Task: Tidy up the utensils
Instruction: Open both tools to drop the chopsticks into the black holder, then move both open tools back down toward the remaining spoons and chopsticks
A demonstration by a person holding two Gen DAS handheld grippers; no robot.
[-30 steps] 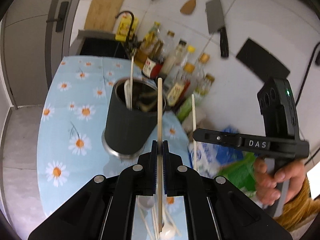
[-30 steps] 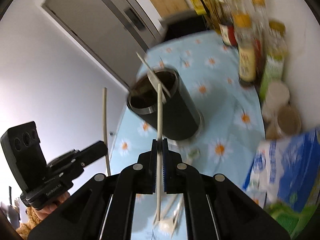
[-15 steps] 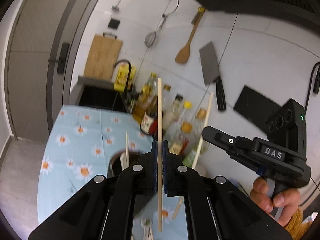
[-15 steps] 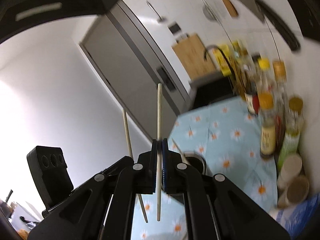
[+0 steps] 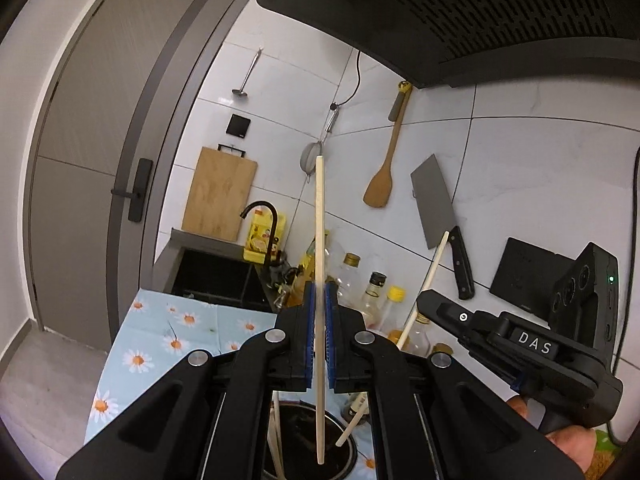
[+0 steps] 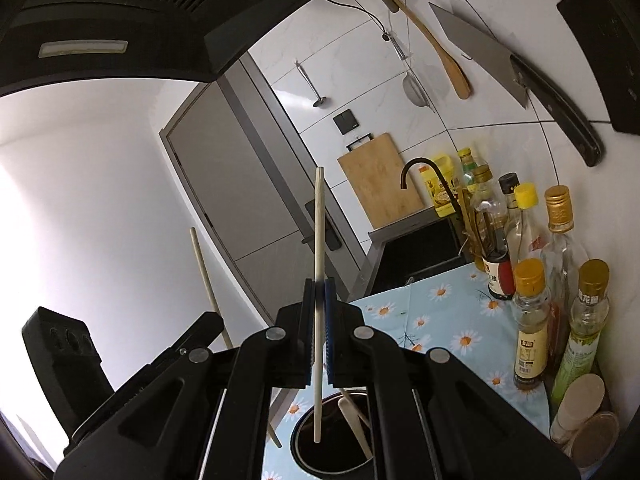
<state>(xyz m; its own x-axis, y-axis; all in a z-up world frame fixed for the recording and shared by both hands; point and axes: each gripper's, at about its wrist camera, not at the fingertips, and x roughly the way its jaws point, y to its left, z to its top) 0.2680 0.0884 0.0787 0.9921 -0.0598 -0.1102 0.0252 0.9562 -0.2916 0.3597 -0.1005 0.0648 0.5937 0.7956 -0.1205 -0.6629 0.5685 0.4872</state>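
Note:
My left gripper is shut on a pale wooden chopstick that stands upright, its lower end hanging over the mouth of the dark utensil holder. My right gripper is shut on a second chopstick, also upright, its lower tip above the holder. The holder stands low in both views on the daisy-print tablecloth and has other pale utensils leaning inside. In the left wrist view the right gripper shows at right with its chopstick; in the right wrist view the left gripper shows at lower left.
Oil and sauce bottles crowd the wall side of the cloth. A sink with a black faucet and a wooden cutting board lie behind. A cleaver, a wooden spatula and a strainer hang on the tiled wall under a range hood.
Both grippers have risen and tipped up from looking down at the holder to nearly level. The holder has slid to the bottom of both views. Each chopstick stayed clamped.

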